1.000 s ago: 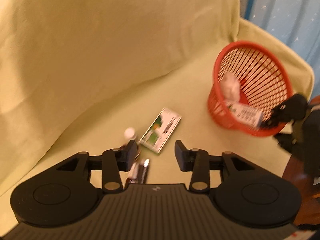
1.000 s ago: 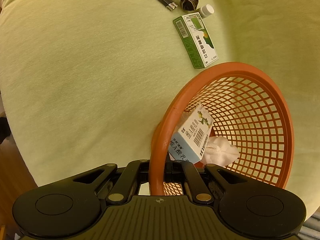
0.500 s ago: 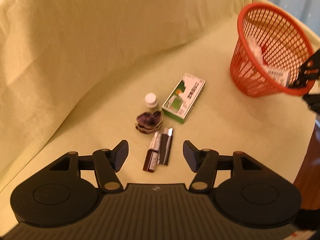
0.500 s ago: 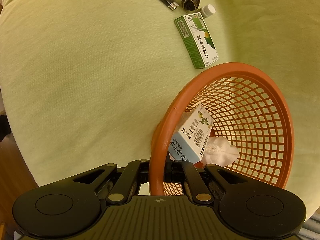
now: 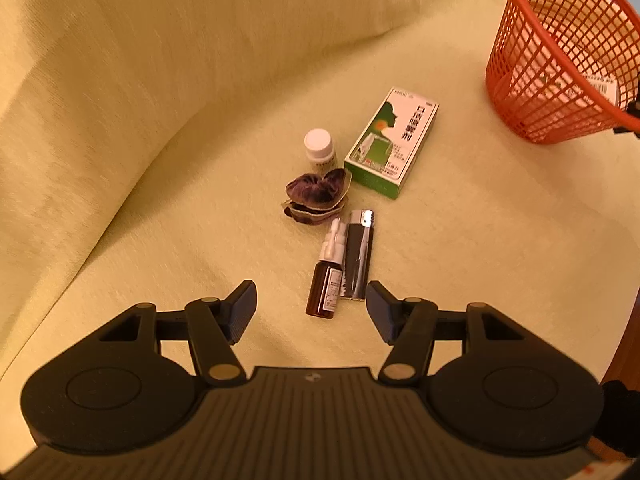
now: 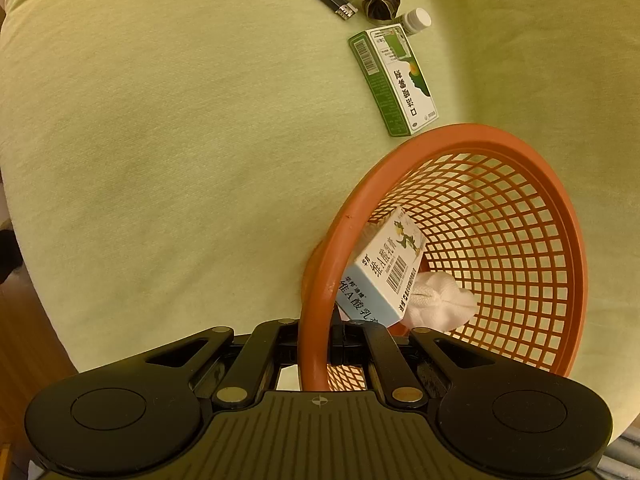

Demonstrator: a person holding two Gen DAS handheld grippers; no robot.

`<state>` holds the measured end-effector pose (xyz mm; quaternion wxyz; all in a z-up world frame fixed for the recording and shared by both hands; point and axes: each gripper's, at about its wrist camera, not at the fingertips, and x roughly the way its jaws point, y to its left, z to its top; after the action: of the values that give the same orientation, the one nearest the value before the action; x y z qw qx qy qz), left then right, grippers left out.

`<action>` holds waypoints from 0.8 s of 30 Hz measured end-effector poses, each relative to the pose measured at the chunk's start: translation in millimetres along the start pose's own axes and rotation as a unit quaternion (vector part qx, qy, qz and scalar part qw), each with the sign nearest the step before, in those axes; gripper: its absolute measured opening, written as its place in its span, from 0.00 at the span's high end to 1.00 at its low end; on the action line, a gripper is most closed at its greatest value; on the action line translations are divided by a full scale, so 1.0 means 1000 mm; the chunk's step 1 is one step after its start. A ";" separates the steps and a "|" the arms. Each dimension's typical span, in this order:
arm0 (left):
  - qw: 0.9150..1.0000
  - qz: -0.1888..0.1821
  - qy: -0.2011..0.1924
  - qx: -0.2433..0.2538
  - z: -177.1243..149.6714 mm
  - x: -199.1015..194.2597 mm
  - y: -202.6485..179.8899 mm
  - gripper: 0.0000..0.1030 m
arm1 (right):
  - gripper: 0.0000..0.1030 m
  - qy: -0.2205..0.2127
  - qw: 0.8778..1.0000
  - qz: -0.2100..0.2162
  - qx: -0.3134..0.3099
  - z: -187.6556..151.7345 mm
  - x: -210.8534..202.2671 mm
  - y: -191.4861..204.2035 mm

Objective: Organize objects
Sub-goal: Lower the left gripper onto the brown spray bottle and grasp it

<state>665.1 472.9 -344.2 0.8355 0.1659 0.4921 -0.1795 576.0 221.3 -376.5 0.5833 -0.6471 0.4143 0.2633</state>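
left hand-held gripper (image 5: 311, 304) gapes wide and empty, spray bottle (image 5: 326, 276) lengthwise straight ahead between its fingers, while right hand-held gripper (image 6: 320, 344) pinches the basket (image 6: 520, 148) rim.

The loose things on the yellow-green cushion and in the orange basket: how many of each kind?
Cardboard boxes: 2, green-and-white box, pale blue box
Bottles: 2, white-capped pill bottle, brown spray bottle
Black lighter: 1
Purple velvet scrunchie: 1
White cloth ball: 1
Total: 7
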 end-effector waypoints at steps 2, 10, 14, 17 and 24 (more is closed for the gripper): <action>1.000 0.001 0.004 0.004 -0.001 0.007 0.001 0.46 | 1.00 0.000 1.000 0.000 0.000 0.000 0.000 0.000; 1.000 0.002 0.014 0.006 -0.006 0.025 0.007 0.46 | 1.00 0.000 1.000 0.000 0.000 0.000 0.000 -0.001; 1.000 0.001 0.016 0.009 -0.008 0.033 0.008 0.46 | 1.00 0.000 1.000 0.000 0.000 0.000 0.000 -0.001; 1.000 -0.001 0.019 0.009 -0.010 0.040 0.008 0.46 | 1.00 0.000 1.000 0.000 0.000 0.000 0.001 -0.001; 1.000 -0.004 0.020 0.015 -0.013 0.057 0.010 0.47 | 1.00 -0.001 1.000 0.001 0.003 0.000 0.001 -0.001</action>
<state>686.1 480.0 -399.6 0.8221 0.1796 0.5070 -0.1870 577.5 221.1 -376.9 0.5857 -0.6447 0.4147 0.2634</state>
